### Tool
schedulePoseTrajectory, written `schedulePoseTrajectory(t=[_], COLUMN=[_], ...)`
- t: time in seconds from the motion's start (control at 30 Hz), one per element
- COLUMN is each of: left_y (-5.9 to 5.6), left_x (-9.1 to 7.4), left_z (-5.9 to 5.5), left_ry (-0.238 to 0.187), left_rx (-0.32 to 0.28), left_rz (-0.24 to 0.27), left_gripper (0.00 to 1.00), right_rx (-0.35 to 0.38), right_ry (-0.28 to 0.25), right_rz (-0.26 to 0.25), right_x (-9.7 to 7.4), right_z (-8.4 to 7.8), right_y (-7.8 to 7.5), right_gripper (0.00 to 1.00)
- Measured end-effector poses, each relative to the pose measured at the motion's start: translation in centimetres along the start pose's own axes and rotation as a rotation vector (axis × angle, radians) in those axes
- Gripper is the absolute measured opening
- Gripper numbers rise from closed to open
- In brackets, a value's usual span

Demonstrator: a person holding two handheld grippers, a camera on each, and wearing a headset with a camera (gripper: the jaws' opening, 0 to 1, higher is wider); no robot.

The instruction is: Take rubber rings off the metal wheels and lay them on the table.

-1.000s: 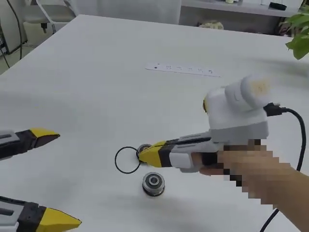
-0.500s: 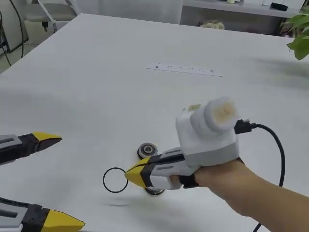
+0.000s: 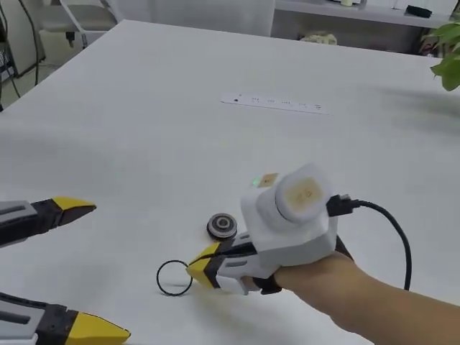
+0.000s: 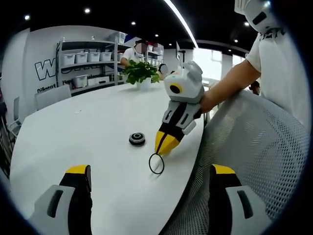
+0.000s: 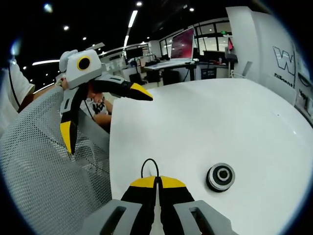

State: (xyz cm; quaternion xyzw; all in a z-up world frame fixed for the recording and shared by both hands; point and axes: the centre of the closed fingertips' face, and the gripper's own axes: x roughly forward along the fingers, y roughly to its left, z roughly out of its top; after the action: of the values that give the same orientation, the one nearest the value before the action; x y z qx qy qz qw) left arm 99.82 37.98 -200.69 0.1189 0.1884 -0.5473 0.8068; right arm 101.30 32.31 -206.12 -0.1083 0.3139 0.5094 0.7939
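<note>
The right tongs (image 3: 195, 267) are pinched together on the rubber ring (image 3: 172, 278), which sticks out from their tips, down at the table (image 3: 144, 108). The left tongs (image 3: 108, 269) stand apart. A metal wheel (image 3: 222, 225) sits just beside the right tips. If the ring clings when they open, it may be flicked over the near edge.

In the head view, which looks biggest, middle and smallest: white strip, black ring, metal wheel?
1. white strip, though farthest away.
2. black ring, a bit wider than the wheel.
3. metal wheel.
</note>
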Motion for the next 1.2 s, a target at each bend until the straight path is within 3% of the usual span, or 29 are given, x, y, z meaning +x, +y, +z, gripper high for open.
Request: schedulePoseTrajectory(t=[0.33,0.53,0.93,1.2], left_y=[0.1,0.2,0.4,0.2], left_x=[0.0,0.0,-0.3,-0.8], left_z=[0.3,0.4,1.0,2.4], left_ry=[-0.022,-0.025,-0.045,-0.046], left_rx=[-0.016,-0.016,-0.013,0.026], left_rz=[0.006,0.009,0.013,0.015], left_gripper=[0.99,0.99,0.99,0.99], right_rx=[-0.031,-0.026,-0.003,-0.063], right_ry=[0.033,0.013,-0.124,-0.173], right_rz=[-0.013,-0.023,-0.038,-0.023], right_x=[0.2,-0.3,-3.0,-4.9], right_z=[-0.7,-0.1,3.5,4.1], right_y=[-0.3,-0.6,-1.5,-1.9], right_gripper=[0.01,0.04,0.08,0.16])
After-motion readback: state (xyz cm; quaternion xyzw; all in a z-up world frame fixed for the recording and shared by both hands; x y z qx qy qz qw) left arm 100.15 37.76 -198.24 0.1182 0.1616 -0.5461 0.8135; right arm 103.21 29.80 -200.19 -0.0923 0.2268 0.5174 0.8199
